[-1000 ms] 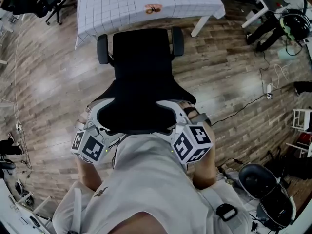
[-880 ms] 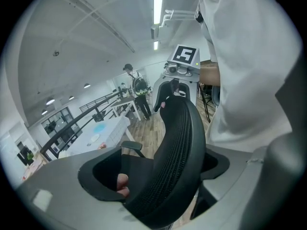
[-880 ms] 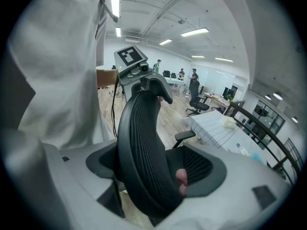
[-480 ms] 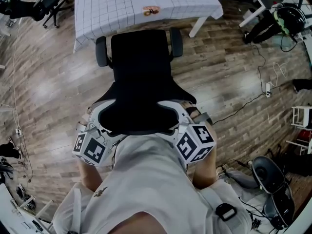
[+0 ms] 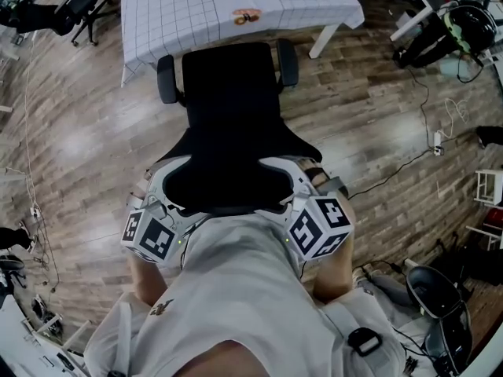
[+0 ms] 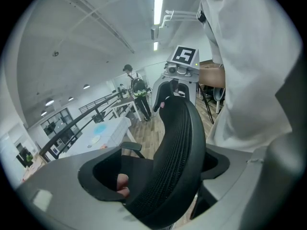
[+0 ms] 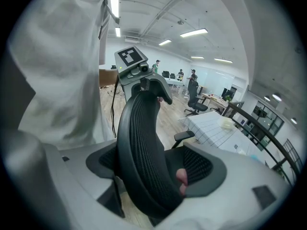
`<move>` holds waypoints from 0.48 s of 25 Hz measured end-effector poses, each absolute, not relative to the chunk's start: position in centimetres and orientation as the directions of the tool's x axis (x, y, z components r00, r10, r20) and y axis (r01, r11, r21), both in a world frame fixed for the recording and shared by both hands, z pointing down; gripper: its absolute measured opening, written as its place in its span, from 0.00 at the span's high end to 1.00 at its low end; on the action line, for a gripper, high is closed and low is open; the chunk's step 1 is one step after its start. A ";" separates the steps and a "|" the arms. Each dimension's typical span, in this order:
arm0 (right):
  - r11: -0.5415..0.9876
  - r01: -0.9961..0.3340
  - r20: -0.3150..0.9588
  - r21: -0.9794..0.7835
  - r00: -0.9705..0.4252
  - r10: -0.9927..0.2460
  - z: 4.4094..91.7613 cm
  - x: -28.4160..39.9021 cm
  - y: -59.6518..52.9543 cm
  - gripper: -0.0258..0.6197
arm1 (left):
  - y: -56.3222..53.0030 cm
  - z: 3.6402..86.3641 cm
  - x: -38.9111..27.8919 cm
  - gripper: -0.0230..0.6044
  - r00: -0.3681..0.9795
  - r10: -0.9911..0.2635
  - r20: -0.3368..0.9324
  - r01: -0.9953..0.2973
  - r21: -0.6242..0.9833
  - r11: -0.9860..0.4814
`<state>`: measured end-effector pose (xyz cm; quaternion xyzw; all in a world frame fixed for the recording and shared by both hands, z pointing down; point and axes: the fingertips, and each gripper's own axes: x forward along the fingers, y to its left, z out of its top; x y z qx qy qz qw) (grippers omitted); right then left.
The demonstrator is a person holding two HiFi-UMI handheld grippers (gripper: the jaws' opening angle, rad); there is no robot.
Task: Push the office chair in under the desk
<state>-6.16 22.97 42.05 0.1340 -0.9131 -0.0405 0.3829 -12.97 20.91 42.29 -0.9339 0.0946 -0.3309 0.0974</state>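
Fingers (image 5: 157, 181) of the left gripper (image 5: 171, 188) and of the right gripper (image 5: 284, 187) sit around the 2 top corners of a black office chair's (image 5: 232, 108) backrest in the head view, seen from steeply above. The person's white shirt (image 5: 236, 289) fills the bottom of that view. The chair stands on a wood-plank floor (image 5: 71, 140), its seat facing a tabletop (image 5: 196, 10) draped in a white checked cloth. The seat's front edge just meets the cloth's near edge, both armrests (image 5: 167, 78) are outside it, and nearly the whole chair is out from under the desk. In the left gripper view, the 2 grey fingers (image 6: 57, 195) are spread wide with the mesh backrest (image 6: 177, 147) standing between them, clasped at its rim; the right gripper grips the far end of the backrest, and the tabletop shows beyond the seat. In the right gripper view, that gripper's fingers (image 7: 240, 186) are likewise held wide apart by the backrest's thick rim and closed onto it, with 1 armrest and the checked cloth ahead.
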 end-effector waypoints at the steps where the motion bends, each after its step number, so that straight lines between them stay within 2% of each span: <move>1: 0.960 -0.215 0.687 0.176 -0.672 -0.277 42.0 -6.1 22.8 0.36 | 20.8 42.3 -13.0 0.24 0.760 -0.236 0.606 -0.109 -0.239 -0.965; 12: 0.968 -0.193 0.698 0.158 -0.672 -0.248 42.2 -5.6 20.8 0.36 | 18.8 42.3 -12.5 0.24 0.757 -0.231 0.610 -0.107 -0.234 -0.966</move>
